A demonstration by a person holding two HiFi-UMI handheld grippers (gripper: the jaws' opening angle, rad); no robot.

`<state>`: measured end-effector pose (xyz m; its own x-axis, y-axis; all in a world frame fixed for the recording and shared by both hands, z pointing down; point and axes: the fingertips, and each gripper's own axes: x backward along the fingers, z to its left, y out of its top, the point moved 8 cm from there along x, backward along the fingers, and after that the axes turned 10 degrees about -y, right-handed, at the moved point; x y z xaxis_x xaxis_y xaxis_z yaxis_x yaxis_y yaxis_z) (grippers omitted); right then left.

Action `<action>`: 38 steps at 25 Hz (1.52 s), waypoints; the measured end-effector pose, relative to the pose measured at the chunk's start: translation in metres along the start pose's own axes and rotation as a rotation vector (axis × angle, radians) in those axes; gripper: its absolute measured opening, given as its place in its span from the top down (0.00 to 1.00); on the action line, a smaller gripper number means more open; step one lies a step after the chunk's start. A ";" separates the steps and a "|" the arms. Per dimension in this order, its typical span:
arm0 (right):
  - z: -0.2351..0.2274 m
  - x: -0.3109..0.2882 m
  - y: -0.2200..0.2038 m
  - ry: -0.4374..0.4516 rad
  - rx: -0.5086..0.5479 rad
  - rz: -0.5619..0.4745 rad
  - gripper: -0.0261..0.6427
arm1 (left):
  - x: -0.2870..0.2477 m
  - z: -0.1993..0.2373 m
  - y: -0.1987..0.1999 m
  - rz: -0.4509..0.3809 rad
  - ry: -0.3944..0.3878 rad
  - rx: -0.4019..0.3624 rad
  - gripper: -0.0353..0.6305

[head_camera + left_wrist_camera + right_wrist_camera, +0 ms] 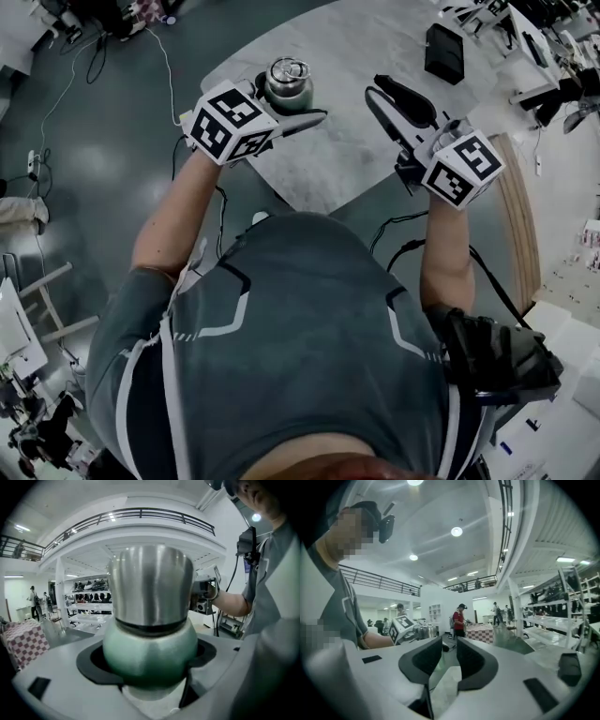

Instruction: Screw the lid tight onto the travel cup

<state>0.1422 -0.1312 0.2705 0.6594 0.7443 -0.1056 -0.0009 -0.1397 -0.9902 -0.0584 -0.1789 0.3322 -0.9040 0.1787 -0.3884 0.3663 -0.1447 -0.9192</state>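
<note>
Tabletop (361, 52): pale, cluttered at far right. Travel cup (289, 94) sits at its near-left edge, upright, clamped low on the green body by the left tool (150, 660). Steel upper half looks rigid, smooth and likely slippery, so the rounded body is the better hold. Lid (288, 70) shows on top. Thread seating is hidden, and whether the base rests on the tabletop is unclear. Right tool (449, 654): pads slightly apart, nothing between, well clear of the cup.
</note>
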 end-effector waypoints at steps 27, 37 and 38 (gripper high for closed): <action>-0.100 0.014 -0.115 -0.416 -0.016 0.147 0.91 | -0.146 0.103 -0.151 0.111 0.112 0.036 0.35; -0.110 0.005 -0.179 -0.405 -0.093 0.203 0.91 | -0.199 0.117 -0.234 0.182 0.156 0.098 0.35; -0.110 0.006 -0.184 -0.408 -0.097 0.215 0.91 | -0.202 0.117 -0.242 0.195 0.165 0.108 0.35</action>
<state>0.2293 -0.1733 0.4617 0.3030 0.8847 -0.3542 -0.0221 -0.3650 -0.9307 0.0094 -0.2943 0.6405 -0.7673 0.2920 -0.5709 0.4962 -0.2937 -0.8170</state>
